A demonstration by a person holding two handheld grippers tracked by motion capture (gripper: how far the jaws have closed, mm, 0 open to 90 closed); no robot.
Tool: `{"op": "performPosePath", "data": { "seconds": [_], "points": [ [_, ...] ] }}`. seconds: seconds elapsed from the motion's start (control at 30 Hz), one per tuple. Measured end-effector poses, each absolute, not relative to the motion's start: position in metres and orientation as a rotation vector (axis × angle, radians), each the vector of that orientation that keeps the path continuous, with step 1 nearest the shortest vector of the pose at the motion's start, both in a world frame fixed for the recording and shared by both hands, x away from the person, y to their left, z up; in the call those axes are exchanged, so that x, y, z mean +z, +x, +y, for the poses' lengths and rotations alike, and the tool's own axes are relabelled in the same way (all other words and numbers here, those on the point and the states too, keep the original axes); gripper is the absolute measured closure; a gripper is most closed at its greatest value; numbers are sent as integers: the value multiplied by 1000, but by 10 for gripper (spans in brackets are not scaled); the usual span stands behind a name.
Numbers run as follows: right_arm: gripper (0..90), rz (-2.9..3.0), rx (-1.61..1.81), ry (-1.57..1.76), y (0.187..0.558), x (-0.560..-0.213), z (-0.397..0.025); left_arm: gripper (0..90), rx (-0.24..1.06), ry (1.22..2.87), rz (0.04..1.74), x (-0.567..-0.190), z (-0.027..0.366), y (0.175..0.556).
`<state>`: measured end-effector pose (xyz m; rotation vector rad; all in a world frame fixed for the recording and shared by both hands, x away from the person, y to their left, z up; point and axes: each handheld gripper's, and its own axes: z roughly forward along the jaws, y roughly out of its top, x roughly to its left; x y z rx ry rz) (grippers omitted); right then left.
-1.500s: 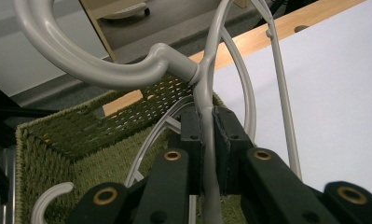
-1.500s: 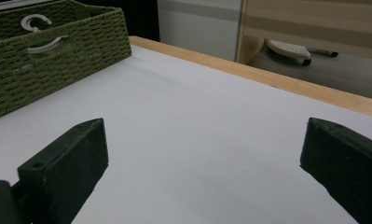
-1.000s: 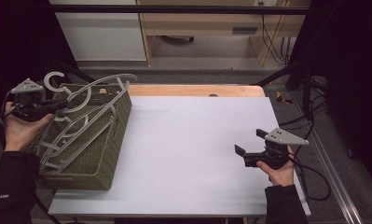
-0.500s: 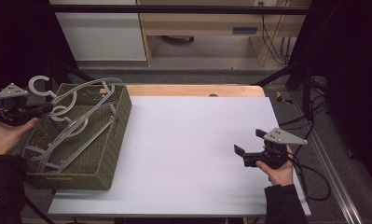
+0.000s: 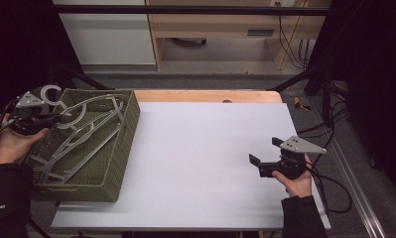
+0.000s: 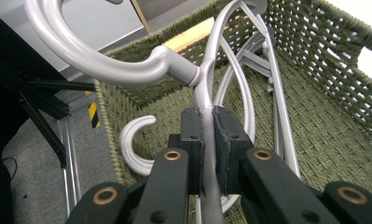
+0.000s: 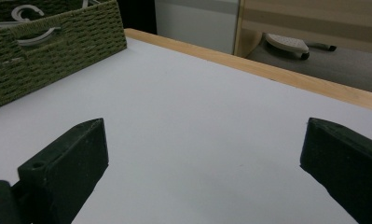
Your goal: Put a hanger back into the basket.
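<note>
Left gripper view: my left claw (image 6: pixel 208 140) is clamped on the neck of a silver hanger (image 6: pixel 207 84), just below its hook.
Hanger: raised at the hook end over the near-left corner of the basket (image 5: pixel 120 148); its long axis runs away from my claw toward the far wall.
Other hangers (image 5: pixel 71 148): lying in the basket beneath it.
Right claw (image 5: pixel 266 157): jaws wide apart, nothing between them, well away at the table's right.
Nearer hand: left.
Table (image 5: pixel 205 163): white, bare, wooden far edge.
Room: dim; cabinets behind.

Right tongs (image 7: pixel 200 172) spread wide over white table (image 7: pixel 207 121); basket (image 7: pixel 48 51) far-left.
</note>
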<state>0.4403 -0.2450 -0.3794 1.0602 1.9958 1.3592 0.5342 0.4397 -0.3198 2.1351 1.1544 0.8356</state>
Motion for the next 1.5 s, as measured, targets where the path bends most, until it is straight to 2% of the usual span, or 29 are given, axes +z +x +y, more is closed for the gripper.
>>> {"op": "performPosePath", "data": {
  "seconds": [0.47, 1.13, 1.3, 1.5],
  "points": [
    [10, 1996, 1363, 1059, 440, -379, -244, 824, 744, 2065, 1223, -358, 439, 536],
    [10, 1985, 1378, 1051, 438, -376, -245, 812, 776, 2182, 1387, -371, 434, 544],
    [10, 1981, 1380, 1050, 437, -376, -245, 811, 686, 2209, 1432, -378, 433, 547],
    [10, 1982, 1383, 1048, 437, -375, -245, 801, 690, 2209, 1426, -377, 432, 544]
  ]
}}
